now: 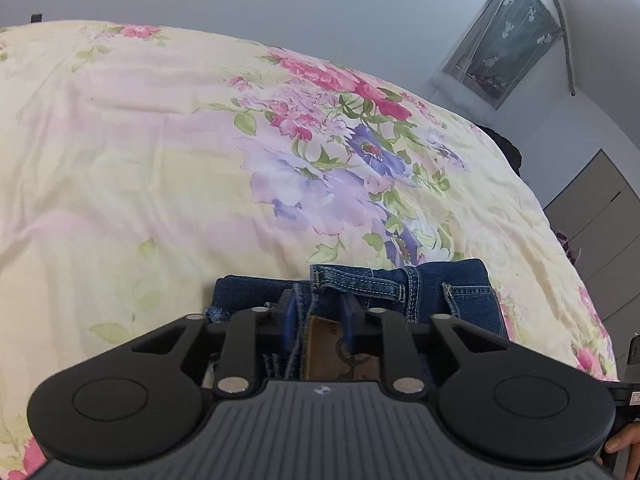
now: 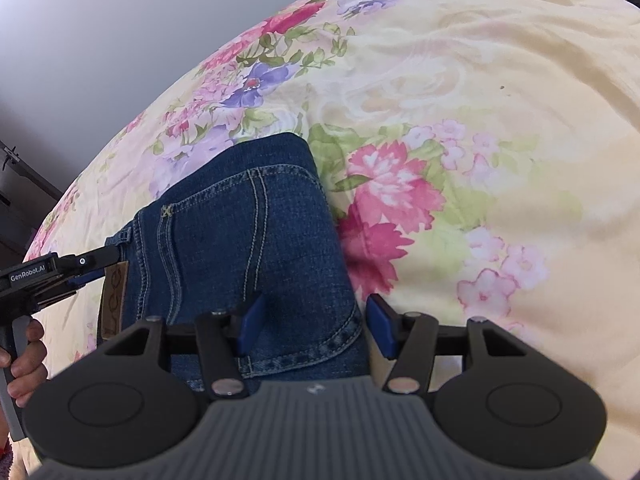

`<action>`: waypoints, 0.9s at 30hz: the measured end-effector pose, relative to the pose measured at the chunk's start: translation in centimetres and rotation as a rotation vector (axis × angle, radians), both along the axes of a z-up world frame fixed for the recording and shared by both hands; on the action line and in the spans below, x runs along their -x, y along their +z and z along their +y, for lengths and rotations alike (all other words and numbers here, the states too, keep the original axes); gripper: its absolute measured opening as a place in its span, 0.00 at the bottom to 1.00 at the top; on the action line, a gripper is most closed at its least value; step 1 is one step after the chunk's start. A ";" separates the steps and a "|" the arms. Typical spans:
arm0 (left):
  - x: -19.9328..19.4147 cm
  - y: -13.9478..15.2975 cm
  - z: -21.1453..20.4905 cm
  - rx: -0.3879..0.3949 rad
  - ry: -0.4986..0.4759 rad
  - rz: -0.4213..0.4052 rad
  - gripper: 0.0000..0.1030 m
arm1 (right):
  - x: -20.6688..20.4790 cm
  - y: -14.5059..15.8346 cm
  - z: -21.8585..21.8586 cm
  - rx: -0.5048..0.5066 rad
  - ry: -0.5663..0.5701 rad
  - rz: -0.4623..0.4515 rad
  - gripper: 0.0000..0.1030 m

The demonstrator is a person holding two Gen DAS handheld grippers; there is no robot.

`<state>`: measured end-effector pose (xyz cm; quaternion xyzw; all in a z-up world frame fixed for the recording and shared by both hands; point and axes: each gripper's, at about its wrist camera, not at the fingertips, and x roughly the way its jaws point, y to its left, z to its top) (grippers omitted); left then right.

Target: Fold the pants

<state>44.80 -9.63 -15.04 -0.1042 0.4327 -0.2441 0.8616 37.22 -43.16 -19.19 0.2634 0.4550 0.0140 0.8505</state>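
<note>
1. The blue pants (image 2: pixel 240 232) lie folded in a thick pile on a bed with a flowery bedspread (image 2: pixel 460 92).
2. The left gripper (image 1: pixel 320 316) sits at the waist end of the pants. Its two blue pads (image 1: pixel 291 320) are close together, with the waistband bunched up between them. The pads press on the cloth, so the gripper is pinching the waistband.
3. A brown leather patch (image 1: pixel 324 344) on the waistband shows just behind the left gripper's pads, close to the camera.
4. A belt loop (image 1: pixel 412 292) stands up just past the left gripper, a little to its right.
5. The right gripper (image 2: pixel 316 328) is at the other side of the pile. Its pads (image 2: pixel 380 324) stand wide apart. The edge of the pants lies between them. The left pad rests on the cloth. The right pad is off the pants, over the bedspread. It is not squeezing anything.
6. From the right gripper, the left gripper (image 2: pixel 110 258) shows far to the left, with its tip at the waistband beside the brown patch.
7. A person's hand (image 2: pixel 24 356) holds the left gripper's handle, down at the left.
8. Past the left gripper, a grey wall (image 1: pixel 280 0) rises behind the bed, with a picture (image 1: pixel 504 40) hanging high to the right.
</note>
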 end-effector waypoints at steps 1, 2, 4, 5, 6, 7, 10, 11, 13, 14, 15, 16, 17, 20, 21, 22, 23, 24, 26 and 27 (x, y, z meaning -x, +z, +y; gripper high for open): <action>0.2 0.5 -0.3 -0.033 -0.003 -0.015 0.10 | 0.0 -0.1 0.0 -0.008 0.002 -0.001 0.51; 0.5 1.0 -0.7 -0.072 -0.011 -0.033 0.10 | 0.0 -0.1 0.2 -0.009 0.005 -0.002 0.49; 1.3 2.0 -1.6 -0.155 -0.030 -0.073 0.09 | -0.1 0.3 0.7 0.012 0.030 -0.006 0.46; 1.5 2.3 -1.7 -0.183 -0.038 -0.086 0.09 | -0.1 0.7 0.9 0.015 0.045 -0.013 0.44; 1.5 2.2 -1.9 -0.219 -0.050 -0.087 0.09 | -0.1 1.0 1.2 0.025 0.062 -0.017 0.44; 1.3 1.7 -2.0 -0.252 -0.056 -0.076 0.09 | -0.1 1.5 1.6 0.049 0.085 -0.022 0.44; 1.0 -0.2 -2.3 -0.315 -0.062 -0.051 0.08 | -0.4 1.8 3.1 0.134 0.128 -0.020 0.44; 0.9 -0.6 -2.4 -0.321 -0.057 -0.047 0.08 | -0.6 1.6 3.5 0.162 0.137 -0.015 0.44; 0.5 -1.4 -2.8 -0.337 -0.047 -0.024 0.08 | -0.8 1.0 3.9 0.188 0.140 0.000 0.45; 0.4 -1.6 -3.0 -0.349 -0.046 -0.022 0.08 | -1.0 0.7 3.9 0.187 0.143 0.010 0.45; 0.4 -1.8 -3.2 -0.359 -0.045 -0.024 0.08 | -1.2 0.3 3.6 0.177 0.142 0.019 0.45; 0.5 -1.7 -3.3 -0.368 -0.041 -0.025 0.09 | -1.4 0.1 3.3 0.157 0.132 0.027 0.45; 0.6 -1.6 -3.4 -0.375 -0.039 -0.026 0.09 | -1.5 0.0 3.1 0.143 0.124 0.031 0.45; 1.2 -0.2 -3.1 -0.374 -0.029 -0.033 0.13 | -1.4 0.6 3.3 0.160 0.130 0.036 0.48; 1.6 0.3 -2.7 -0.361 -0.019 -0.032 0.17 | -1.3 1.0 3.4 0.168 0.129 0.046 0.50; 2.0 0.9 -2.1 -0.339 -0.022 -0.028 0.30 | -1.2 1.3 3.4 0.176 0.131 0.061 0.59; 2.6 1.3 -1.4 -0.303 -0.036 -0.019 0.38 | -1.0 1.6 3.3 0.181 0.136 0.064 0.65; 3.3 1.7 -0.5 -0.257 -0.044 -0.007 0.52 | -0.6 2.0 3.1 0.184 0.139 0.053 0.65; 4.5 2.1 1.4 -0.167 -0.035 0.011 0.63 | 0.1 2.4 2.5 0.177 0.131 0.041 0.68; 5.0 2.2 2.4 -0.119 -0.021 0.029 0.66 | 0.6 2.6 2.0 0.154 0.124 0.035 0.69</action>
